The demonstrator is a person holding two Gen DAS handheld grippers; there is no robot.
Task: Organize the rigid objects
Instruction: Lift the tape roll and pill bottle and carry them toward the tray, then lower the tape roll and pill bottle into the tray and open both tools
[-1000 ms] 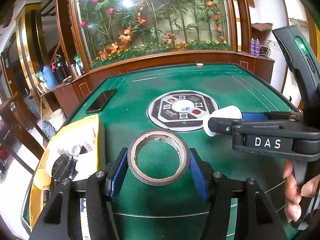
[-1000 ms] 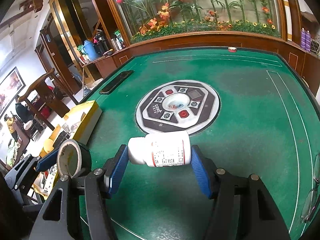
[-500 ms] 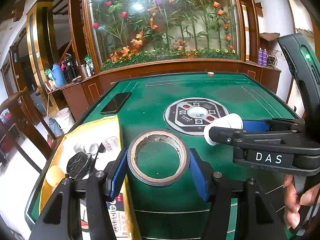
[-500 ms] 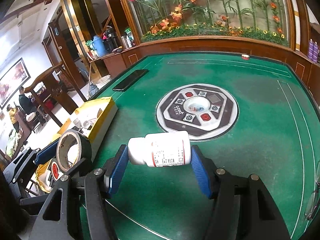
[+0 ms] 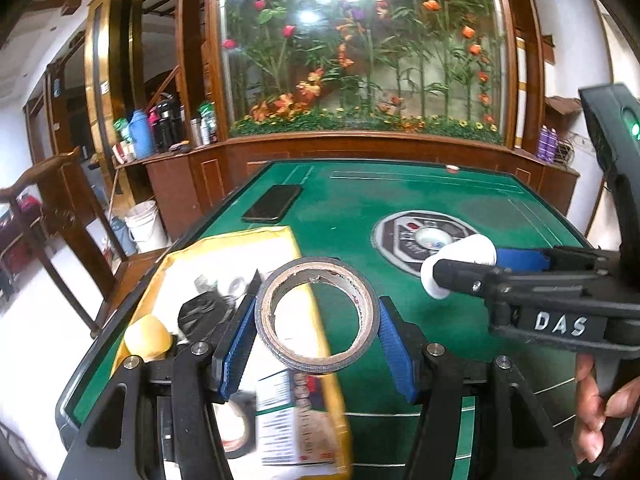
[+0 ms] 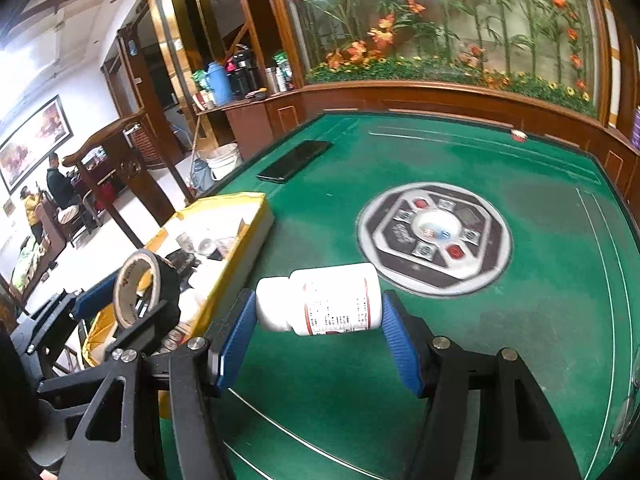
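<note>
My left gripper is shut on a black tape roll, held flat in the air above the right wall of a yellow box. The roll also shows in the right wrist view, over the box. My right gripper is shut on a white pill bottle, held sideways above the green table. In the left wrist view the bottle sits to the right of the roll.
The yellow box holds a yellowish ball, a black item and other small things. A black phone lies beyond it. A round dice console is set in the table's middle. Wooden furniture stands off the left edge.
Both grippers have moved left with their loads. The tape roll went from above the green felt to above the yellow box's right wall. The bottle came nearer the box.
</note>
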